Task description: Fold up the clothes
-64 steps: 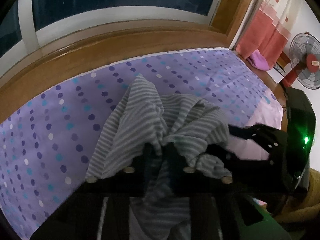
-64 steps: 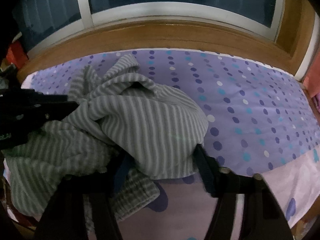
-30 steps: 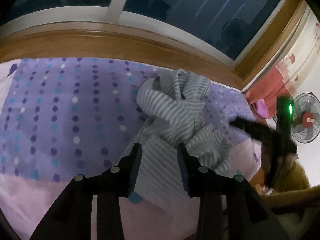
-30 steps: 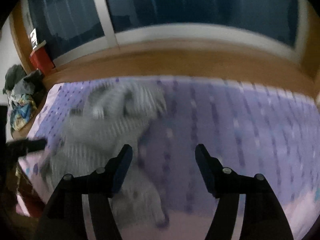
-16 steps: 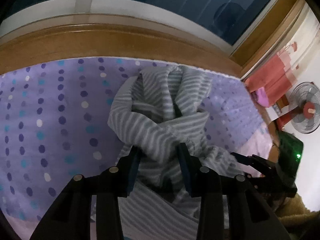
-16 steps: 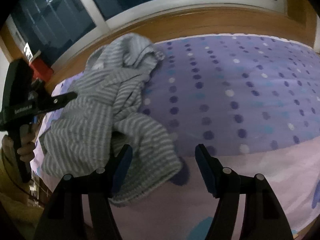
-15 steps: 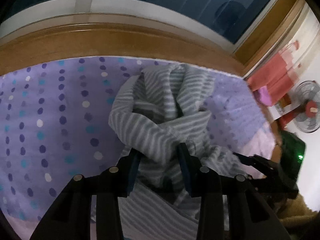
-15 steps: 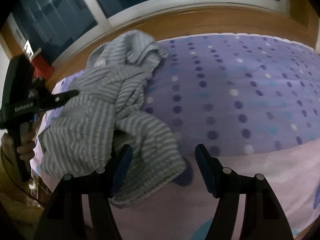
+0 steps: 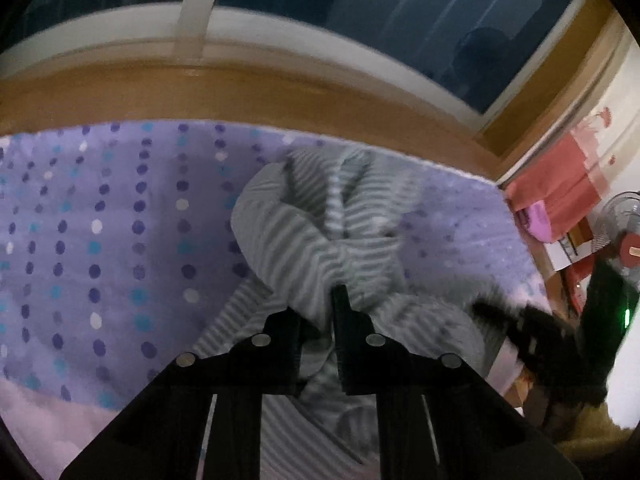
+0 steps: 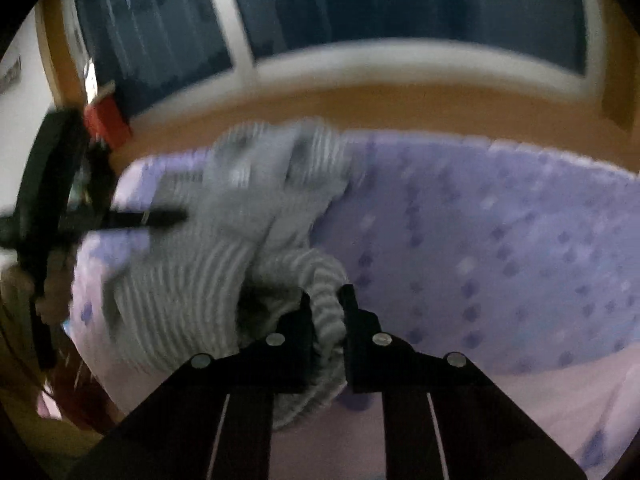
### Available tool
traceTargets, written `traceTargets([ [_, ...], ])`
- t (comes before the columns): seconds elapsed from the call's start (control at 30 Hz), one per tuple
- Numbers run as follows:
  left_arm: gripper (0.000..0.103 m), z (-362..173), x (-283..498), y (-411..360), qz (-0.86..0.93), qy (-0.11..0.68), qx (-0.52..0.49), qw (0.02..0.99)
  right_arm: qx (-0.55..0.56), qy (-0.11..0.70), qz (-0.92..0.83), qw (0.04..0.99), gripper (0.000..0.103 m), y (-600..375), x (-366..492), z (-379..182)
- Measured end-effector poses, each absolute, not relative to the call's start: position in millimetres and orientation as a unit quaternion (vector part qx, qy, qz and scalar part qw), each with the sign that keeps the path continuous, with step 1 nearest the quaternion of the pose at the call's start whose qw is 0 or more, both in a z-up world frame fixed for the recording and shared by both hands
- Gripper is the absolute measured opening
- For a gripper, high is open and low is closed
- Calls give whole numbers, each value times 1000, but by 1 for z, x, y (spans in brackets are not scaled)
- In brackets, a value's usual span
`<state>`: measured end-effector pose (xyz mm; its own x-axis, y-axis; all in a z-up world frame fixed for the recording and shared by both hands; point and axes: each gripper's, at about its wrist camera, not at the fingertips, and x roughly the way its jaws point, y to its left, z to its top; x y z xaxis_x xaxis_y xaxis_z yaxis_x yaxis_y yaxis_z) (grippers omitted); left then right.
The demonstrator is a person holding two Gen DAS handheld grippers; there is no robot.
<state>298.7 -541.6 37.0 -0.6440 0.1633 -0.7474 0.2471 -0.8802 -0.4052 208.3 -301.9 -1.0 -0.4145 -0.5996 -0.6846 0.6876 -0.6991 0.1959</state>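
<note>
The crumpled grey-and-white striped knit garment (image 9: 320, 248) lies on the purple dotted bedsheet (image 9: 100, 240). The left gripper (image 9: 316, 312) is closing, its jaws nearly together on a near fold. The right gripper (image 10: 325, 308) is closing too, pinching a rolled edge at the garment's right side.

- Before you, a purple bedsheet (image 9: 120, 220) with rows of dots, pale pink toward its near edge.
- Beyond it, a wooden sill (image 9: 240, 88) beneath a dark window (image 9: 360, 8).
- At your right, a red curtain (image 9: 560, 188) and a standing fan (image 9: 624, 236).
- At your left, a red box (image 10: 106, 122), blurred.
</note>
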Motion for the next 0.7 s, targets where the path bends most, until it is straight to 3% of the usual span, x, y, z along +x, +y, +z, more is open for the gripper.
traceTargets([
  [0.2,13,62,308,-490,-877,249,410,-29,343,22,-880,329,10,-240,161,49],
  [0.4,13,63,297,-444,-875,224,426,-46,347,13,-907,239,10,-174,114,52],
  [0.7,21,39,312,-477,-852,240,462,56,454,43,-874,170,11,-148,54,-30],
])
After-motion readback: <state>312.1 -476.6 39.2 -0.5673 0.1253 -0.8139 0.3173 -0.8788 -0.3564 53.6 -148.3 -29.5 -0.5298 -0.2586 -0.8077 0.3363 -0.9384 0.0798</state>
